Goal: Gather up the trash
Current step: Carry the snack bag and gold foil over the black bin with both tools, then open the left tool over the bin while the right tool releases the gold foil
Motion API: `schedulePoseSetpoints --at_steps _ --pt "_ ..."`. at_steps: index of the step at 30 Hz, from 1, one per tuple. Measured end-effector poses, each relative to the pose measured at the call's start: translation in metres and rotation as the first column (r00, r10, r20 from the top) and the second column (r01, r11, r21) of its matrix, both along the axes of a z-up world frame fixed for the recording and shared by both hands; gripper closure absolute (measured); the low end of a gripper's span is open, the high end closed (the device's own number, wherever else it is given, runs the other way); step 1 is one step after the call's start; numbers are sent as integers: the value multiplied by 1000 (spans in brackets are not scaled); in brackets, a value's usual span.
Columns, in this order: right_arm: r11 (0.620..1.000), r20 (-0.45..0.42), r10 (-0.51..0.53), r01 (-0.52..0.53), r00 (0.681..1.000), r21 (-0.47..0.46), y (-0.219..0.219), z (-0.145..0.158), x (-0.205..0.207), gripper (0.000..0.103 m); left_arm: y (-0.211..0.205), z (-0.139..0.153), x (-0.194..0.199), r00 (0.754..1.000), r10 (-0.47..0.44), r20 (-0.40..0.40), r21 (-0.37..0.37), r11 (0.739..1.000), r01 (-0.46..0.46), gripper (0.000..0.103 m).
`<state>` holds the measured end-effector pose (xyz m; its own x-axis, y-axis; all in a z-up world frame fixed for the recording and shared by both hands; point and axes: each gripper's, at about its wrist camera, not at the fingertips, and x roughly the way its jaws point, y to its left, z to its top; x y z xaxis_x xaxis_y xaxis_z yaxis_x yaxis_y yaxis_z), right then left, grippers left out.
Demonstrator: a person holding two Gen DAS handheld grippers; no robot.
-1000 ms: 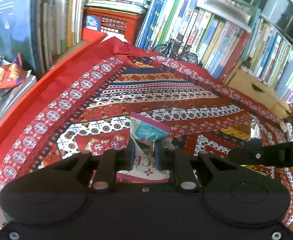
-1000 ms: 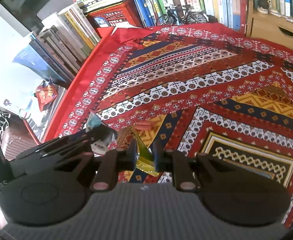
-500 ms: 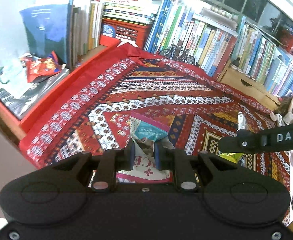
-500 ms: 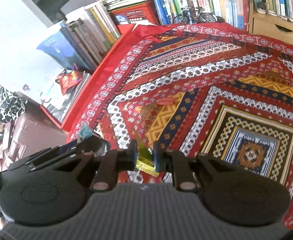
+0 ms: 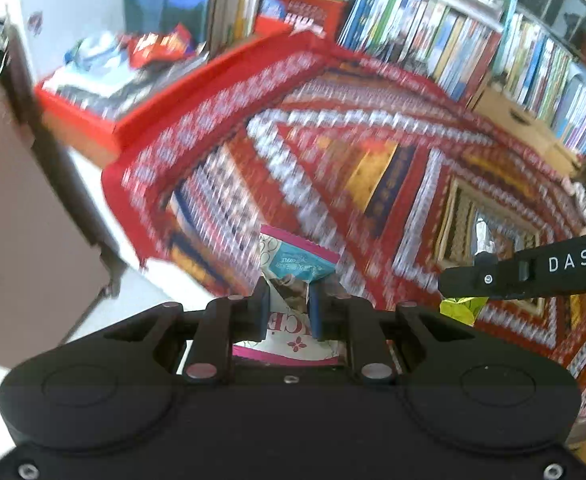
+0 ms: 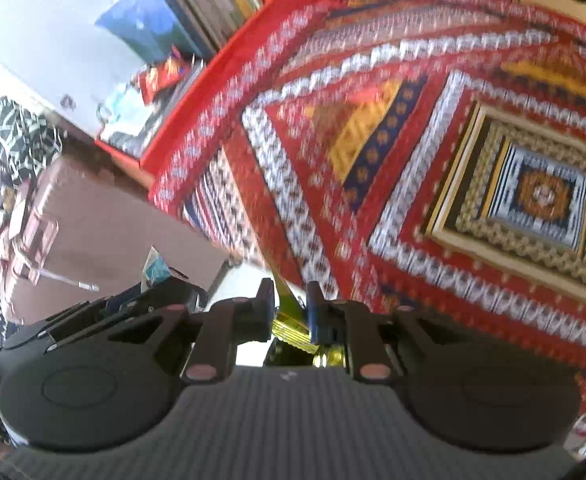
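Observation:
My left gripper (image 5: 289, 300) is shut on a crumpled pink, white and teal snack wrapper (image 5: 297, 260), held up over the near edge of the patterned red tablecloth (image 5: 373, 168). My right gripper (image 6: 289, 304) is shut on a yellow-green foil wrapper (image 6: 289, 326). In the left wrist view the right gripper's black arm, marked DAS, reaches in from the right with the yellow-green wrapper (image 5: 459, 308) below it. In the right wrist view the left gripper (image 6: 161, 280) sits at lower left with its teal wrapper (image 6: 155, 266) sticking up.
A pinkish-brown suitcase (image 6: 105, 236) stands beside the table's left corner. A red tray (image 5: 81, 116) with papers and a red snack bag (image 5: 161, 46) lies at the left. Rows of books (image 5: 433, 32) line the back. A wooden box (image 5: 521, 128) sits at far right.
Both grippers have pulled back and left off the table toward its near corner, still holding their wrappers. The suitcase and white floor have come into view.

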<state>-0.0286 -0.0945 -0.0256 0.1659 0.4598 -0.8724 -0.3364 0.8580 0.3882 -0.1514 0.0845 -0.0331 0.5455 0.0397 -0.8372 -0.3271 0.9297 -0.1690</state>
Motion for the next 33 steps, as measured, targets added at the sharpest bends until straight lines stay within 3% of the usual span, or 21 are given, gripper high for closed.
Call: schedulePoseSetpoints --at_steps 10,17,26,29,31,32,33 --pt "998 -121 15 -22 993 -56 14 -78 -48 82 -1 -78 -47 987 24 -160 -53 998 -33 85" --pt "998 -168 -3 -8 986 -62 13 -118 -57 82 -5 -127 -60 967 15 -256 -88 995 -39 85" --pt "998 -200 -20 6 979 -68 14 -143 -54 76 -10 -150 -54 952 1 -305 -106 994 -35 82" --pt "997 -212 -24 9 977 -72 14 -149 -51 75 -10 -154 -52 948 2 -317 -108 993 -38 76" --pt "997 -214 -23 7 977 -74 14 -152 -50 65 -9 -157 -48 947 5 -322 -106 994 -41 66" --pt "997 -213 -23 7 977 -75 14 -153 -49 55 -9 -157 -48 946 7 -325 -99 994 -42 66" --pt "997 -213 -24 8 977 -76 14 -154 -49 52 -9 -158 -47 945 6 -327 -97 994 -40 65"
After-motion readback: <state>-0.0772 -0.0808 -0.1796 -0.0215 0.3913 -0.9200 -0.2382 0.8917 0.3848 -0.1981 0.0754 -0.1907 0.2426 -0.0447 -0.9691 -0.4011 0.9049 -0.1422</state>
